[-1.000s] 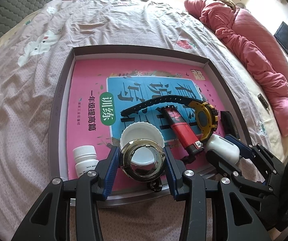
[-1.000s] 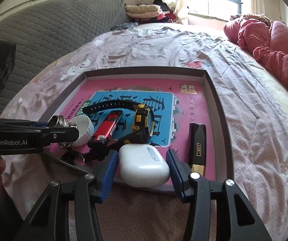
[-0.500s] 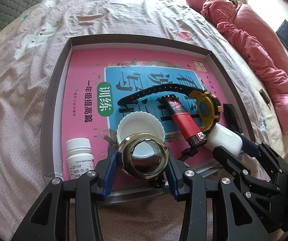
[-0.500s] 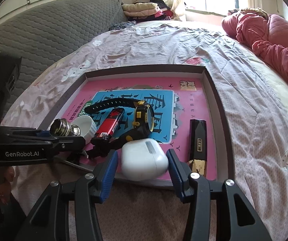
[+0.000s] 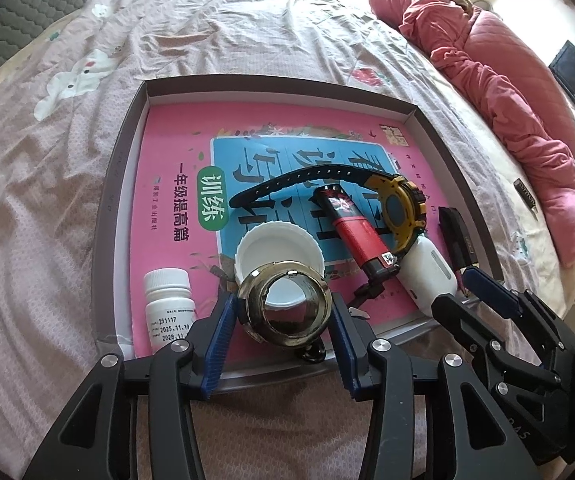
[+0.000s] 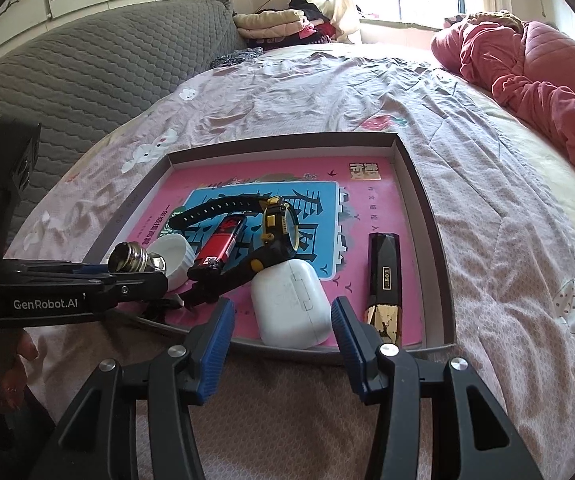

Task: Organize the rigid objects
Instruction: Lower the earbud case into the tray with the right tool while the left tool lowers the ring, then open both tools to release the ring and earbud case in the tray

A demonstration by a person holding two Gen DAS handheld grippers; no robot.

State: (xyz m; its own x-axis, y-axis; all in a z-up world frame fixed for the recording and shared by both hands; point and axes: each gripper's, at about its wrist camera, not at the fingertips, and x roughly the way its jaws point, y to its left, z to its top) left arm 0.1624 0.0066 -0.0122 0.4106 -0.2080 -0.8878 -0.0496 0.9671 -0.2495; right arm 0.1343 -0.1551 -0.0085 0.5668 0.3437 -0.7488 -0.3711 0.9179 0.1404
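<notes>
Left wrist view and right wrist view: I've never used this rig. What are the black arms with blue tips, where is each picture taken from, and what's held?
No robot here: a person carries a handheld two-finger gripper in each hand, with a camera on each looking along its fingers. The left wrist view shows the left gripper, its blue pads touching a brass threaded ring on both sides; its jaws have just been opening. The right wrist view shows the right gripper open around a white earbud case, which lies in the tray on a bed. Also in the tray: a pink book, a watch, a red lighter, a white cap and a pill bottle.
</notes>
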